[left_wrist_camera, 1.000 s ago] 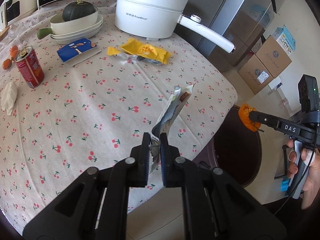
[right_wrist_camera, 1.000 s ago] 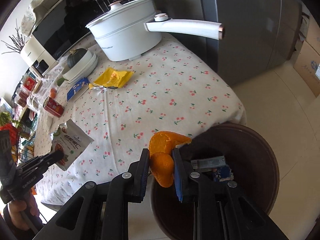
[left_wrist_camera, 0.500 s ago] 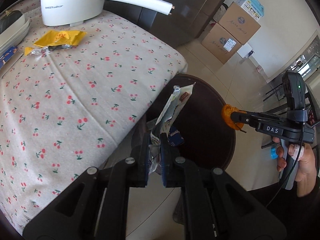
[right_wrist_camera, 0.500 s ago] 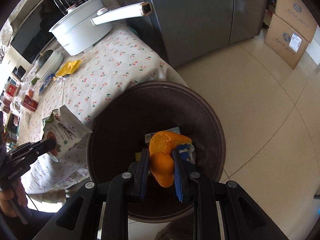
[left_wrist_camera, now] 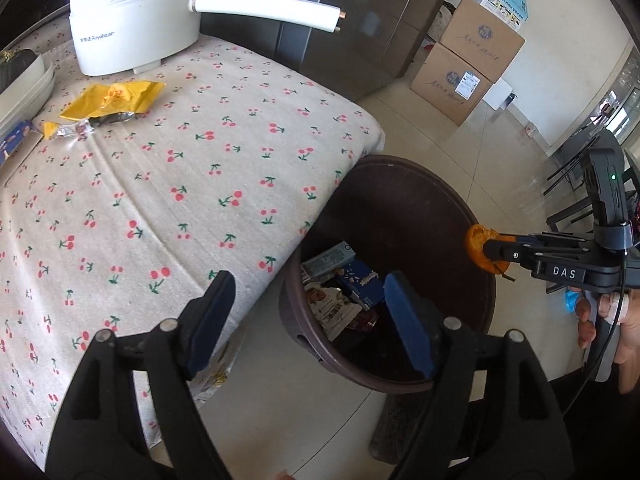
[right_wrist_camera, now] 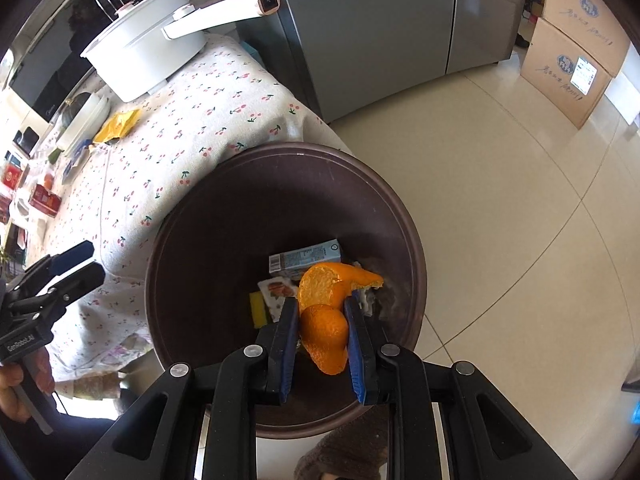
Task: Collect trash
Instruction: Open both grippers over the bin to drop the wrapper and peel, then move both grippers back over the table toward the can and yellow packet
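A dark brown trash bin [left_wrist_camera: 460,216] [right_wrist_camera: 224,208] stands on the floor at the table's corner and holds several wrappers and a small carton [right_wrist_camera: 306,258]. My left gripper [left_wrist_camera: 308,308] is open and empty above the bin's near rim; it also shows in the right wrist view [right_wrist_camera: 76,266]. The snack bag [left_wrist_camera: 334,312] lies inside the bin. My right gripper [right_wrist_camera: 322,312] is shut on an orange peel [right_wrist_camera: 326,320] and holds it over the bin; the peel also shows in the left wrist view [left_wrist_camera: 482,248].
The cherry-print tablecloth [left_wrist_camera: 180,168] carries a yellow wrapper [left_wrist_camera: 114,98], a white pot [left_wrist_camera: 132,20] with a long handle, stacked dishes [left_wrist_camera: 24,84] and a blue packet [left_wrist_camera: 14,142]. A grey fridge [right_wrist_camera: 360,32] and cardboard boxes [left_wrist_camera: 468,68] stand on the tiled floor.
My left gripper has opened and let the snack bag drop into the bin. My right gripper still holds the orange peel over the bin.
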`<state>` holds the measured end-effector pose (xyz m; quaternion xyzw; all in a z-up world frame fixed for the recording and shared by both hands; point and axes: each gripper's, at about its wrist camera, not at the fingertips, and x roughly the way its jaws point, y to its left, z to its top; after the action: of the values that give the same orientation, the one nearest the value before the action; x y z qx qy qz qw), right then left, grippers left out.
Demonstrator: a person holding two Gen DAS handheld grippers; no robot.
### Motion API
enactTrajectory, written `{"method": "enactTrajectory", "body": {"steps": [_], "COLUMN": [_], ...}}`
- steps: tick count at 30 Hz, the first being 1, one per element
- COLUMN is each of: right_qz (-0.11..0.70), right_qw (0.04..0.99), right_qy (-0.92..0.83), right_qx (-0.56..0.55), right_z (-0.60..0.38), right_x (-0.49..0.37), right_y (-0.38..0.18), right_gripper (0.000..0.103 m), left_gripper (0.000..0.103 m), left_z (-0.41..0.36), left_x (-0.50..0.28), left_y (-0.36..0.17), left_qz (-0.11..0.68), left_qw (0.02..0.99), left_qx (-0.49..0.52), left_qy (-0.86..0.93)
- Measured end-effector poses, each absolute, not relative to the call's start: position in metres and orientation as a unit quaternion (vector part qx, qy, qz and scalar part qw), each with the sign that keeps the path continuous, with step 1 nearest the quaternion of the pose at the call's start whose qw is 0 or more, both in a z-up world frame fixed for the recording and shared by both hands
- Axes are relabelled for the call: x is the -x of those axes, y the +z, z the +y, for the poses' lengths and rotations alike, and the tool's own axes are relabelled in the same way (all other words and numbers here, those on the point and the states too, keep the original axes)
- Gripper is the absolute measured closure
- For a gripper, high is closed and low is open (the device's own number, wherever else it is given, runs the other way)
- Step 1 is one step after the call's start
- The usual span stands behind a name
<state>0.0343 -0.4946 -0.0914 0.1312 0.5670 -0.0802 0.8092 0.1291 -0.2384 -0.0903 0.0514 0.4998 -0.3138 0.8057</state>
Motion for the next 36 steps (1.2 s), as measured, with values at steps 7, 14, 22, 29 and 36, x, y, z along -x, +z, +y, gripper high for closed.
{"method": "enactTrajectory", "body": {"steps": [7,14,22,29,36], "right_qz": [0.566,0.545,0.538,0.536,0.549], "right_qw": [0.808,0.825,0.834,0.84,0.835], "right_qy": [-0.106,-0.095,-0.067,-0.034,0.005], "right_qx": [-0.123,-0.117,-0.1,-0.076,-0.041], "right_z": [-0.486,-0.463,-0.415,-0.362,-0.316], "right_x": [-0.043,-0.056,-0.085,-0.117,-0.158], "right_y": [-0.088,-0.067,-0.057,-0.057,-0.068], "right_gripper": [0.043,0.029,0.022,0.02,0.019], "left_gripper": [0.006,0.004,0.004,0.001,0.001], "left_z": [-0.204,-0.16,-0.1,-0.036,0.02], "left_x": [-0.137,-0.141,-0.145,-0.148,-0.149], "left_y": [-0.086,-0.075,-0.067,-0.063,-0.067], "left_qz": [0.501,0.501,0.503,0.501,0.501], "left_qw": [0.821,0.832,0.845,0.855,0.86], "left_qx": [-0.059,-0.036,-0.012,0.019,0.04], "left_qy": [-0.266,-0.233,-0.183,-0.132,-0.09]}}
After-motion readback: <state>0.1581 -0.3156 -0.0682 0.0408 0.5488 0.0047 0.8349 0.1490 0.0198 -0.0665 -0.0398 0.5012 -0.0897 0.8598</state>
